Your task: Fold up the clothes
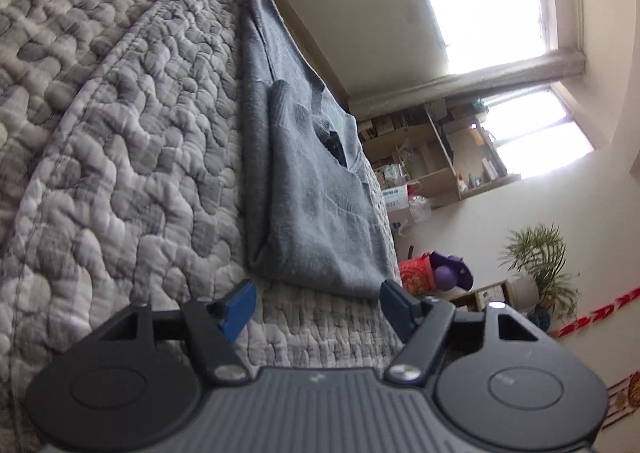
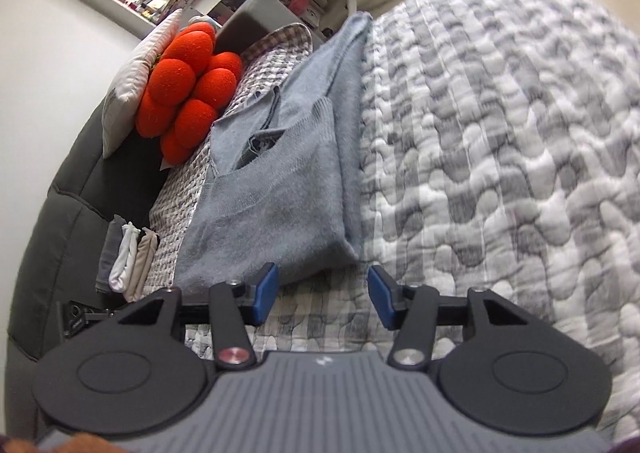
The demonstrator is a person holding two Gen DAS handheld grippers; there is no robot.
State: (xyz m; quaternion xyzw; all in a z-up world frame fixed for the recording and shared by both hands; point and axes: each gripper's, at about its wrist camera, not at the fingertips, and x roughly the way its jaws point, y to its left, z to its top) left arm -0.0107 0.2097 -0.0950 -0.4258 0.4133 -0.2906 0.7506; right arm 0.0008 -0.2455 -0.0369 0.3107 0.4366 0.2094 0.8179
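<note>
Grey-blue sweater (image 1: 316,189) lay on the quilted bedspread (image 1: 120,157), partly folded: sides & a ribbed sleeve cuff turned in over the body, making a long narrow strip. Its long axis ran away from both claws toward 12 o'clock, near short edge facing them.

L gripper (image 1: 316,303): jaws wide apart, holding nothing, near edge just beyond its tips at 12. R gripper (image 2: 322,295): also apart & empty, the sweater's near corner at 11–12. Both looked about equally near; can't rank them.

Far end of strip tapered off small. Layers under the top fold hidden. Folded stack (image 2: 128,257) sat at 9 in R view.
</note>
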